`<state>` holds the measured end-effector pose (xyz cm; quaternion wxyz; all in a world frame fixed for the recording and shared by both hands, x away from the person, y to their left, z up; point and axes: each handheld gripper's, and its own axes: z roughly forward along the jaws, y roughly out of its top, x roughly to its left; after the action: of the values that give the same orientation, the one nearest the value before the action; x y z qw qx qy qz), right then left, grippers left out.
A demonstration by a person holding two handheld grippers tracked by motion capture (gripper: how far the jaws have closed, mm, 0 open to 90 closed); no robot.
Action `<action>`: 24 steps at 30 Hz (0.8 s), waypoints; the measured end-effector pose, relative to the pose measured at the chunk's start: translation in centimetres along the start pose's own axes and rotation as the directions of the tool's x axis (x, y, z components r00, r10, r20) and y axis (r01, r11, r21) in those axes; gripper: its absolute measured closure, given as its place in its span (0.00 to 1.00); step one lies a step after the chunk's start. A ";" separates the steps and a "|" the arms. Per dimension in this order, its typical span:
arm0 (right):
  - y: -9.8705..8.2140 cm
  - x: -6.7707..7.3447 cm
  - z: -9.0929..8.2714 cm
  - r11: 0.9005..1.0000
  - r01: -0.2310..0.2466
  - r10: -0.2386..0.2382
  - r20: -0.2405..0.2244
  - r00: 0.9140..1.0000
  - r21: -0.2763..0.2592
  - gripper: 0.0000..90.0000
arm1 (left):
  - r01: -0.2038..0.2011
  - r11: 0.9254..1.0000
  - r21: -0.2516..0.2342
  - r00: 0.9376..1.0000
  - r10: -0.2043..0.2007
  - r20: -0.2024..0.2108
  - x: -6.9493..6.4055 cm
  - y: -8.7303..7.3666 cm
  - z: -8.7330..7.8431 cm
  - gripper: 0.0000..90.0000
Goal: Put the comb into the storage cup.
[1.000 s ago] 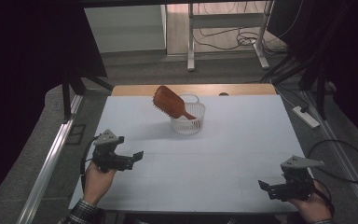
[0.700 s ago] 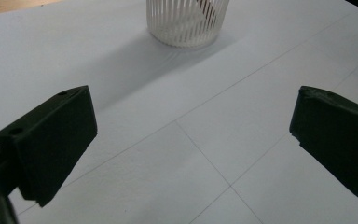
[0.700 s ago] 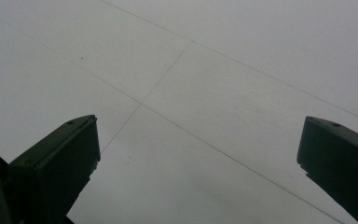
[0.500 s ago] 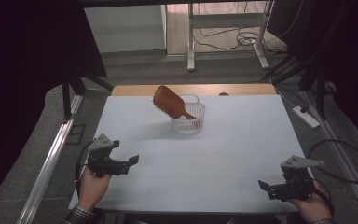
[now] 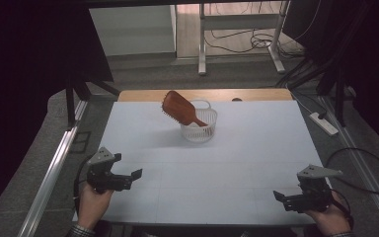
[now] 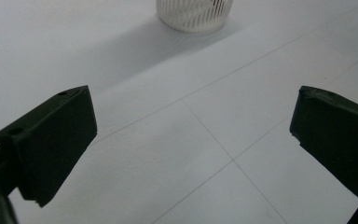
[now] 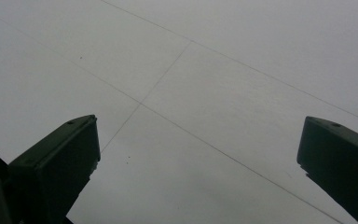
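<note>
Both tongs held open and empty at the near edge of the white bench.

The left tongs [image 5: 128,178] sit at about 8 o'clock on the bench [image 5: 237,163], the right tongs [image 5: 284,197] at about 4 o'clock, each in a hand, jaws wide apart over bare surface. Toward 12 o'clock a white slatted basket [image 5: 199,129] stands upright, well apart from both. A brown hairbrush [image 5: 177,107] leans in it, handle down inside, its head tilted up and out toward 10 o'clock. In the left gripper view the basket's base [image 6: 195,14] shows far ahead.
</note>
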<state>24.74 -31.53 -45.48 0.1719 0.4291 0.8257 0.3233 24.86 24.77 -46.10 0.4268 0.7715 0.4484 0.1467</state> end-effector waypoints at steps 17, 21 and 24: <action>0.0 0.0 0.0 1.000 0.001 -0.001 0.001 1.000 0.001 0.00 | 0.004 1.000 0.015 1.000 -0.004 -0.014 -0.3 -1.3 -0.8 0.00; 0.0 0.0 0.0 1.000 0.000 0.000 0.002 1.000 0.001 0.00 | 0.007 1.000 0.018 1.000 -0.006 -0.016 -0.3 -1.7 -1.2 0.00; 0.0 0.0 0.0 1.000 0.000 0.000 0.002 1.000 0.002 0.00 | 0.016 1.000 0.019 1.000 -0.016 -0.018 -0.2 -2.1 -1.5 0.00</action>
<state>24.74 -31.52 -45.47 0.1726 0.4295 0.8258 0.3221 22.63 25.88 -46.88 0.4166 0.7705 0.4599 0.1460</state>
